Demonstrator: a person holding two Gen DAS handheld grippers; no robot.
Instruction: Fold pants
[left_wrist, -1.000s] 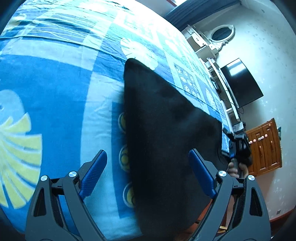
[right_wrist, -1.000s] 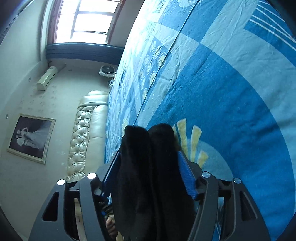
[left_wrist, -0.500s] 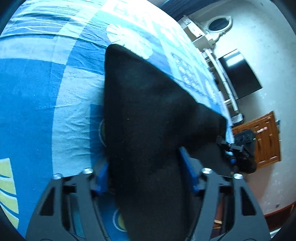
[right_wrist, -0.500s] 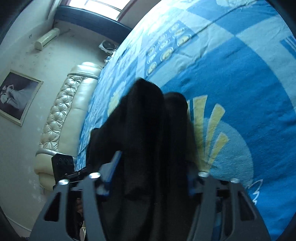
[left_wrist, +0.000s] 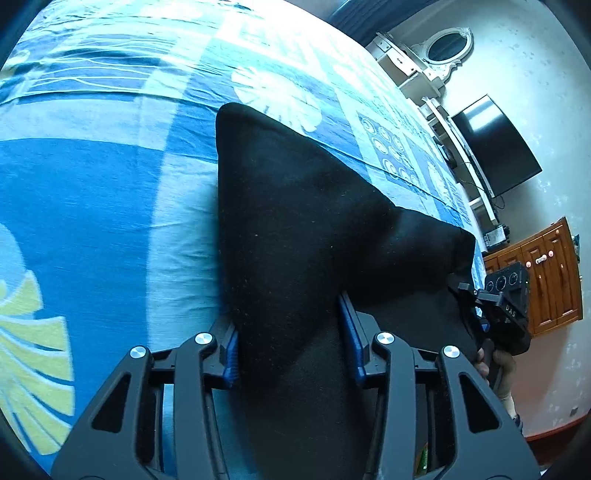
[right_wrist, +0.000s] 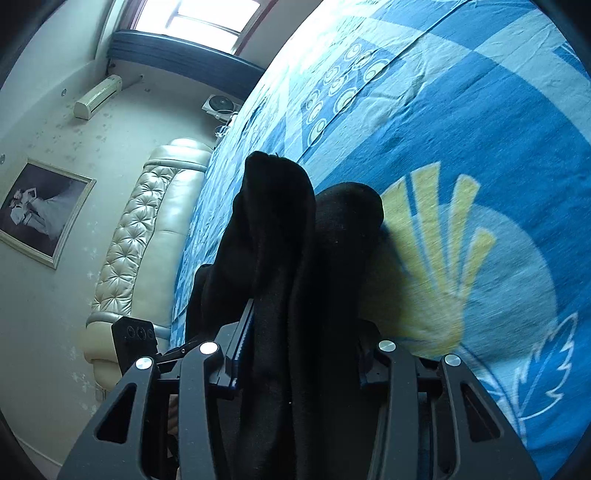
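Observation:
The black pants (left_wrist: 295, 221) lie partly on the blue patterned bed sheet (left_wrist: 92, 203) and stretch between both grippers. My left gripper (left_wrist: 291, 332) is shut on the pants' near edge, the cloth bunched between its blue pads. My right gripper (right_wrist: 299, 347) is shut on a thick bunch of the same pants (right_wrist: 295, 240), which rises in two folds above its jaws. The right gripper also shows in the left wrist view (left_wrist: 502, 310) at the pants' far corner; the left one shows in the right wrist view (right_wrist: 136, 339).
The bed sheet (right_wrist: 461, 129) fills most of both views. A padded cream headboard (right_wrist: 140, 236) and a framed picture (right_wrist: 40, 210) are on one side. A wall TV (left_wrist: 495, 147), white shelf and wooden cabinet (left_wrist: 546, 280) stand beyond the bed's other edge.
My left gripper went from open around the pants' edge to shut on it. Both grippers have lifted the pants, which now hang taut between them.

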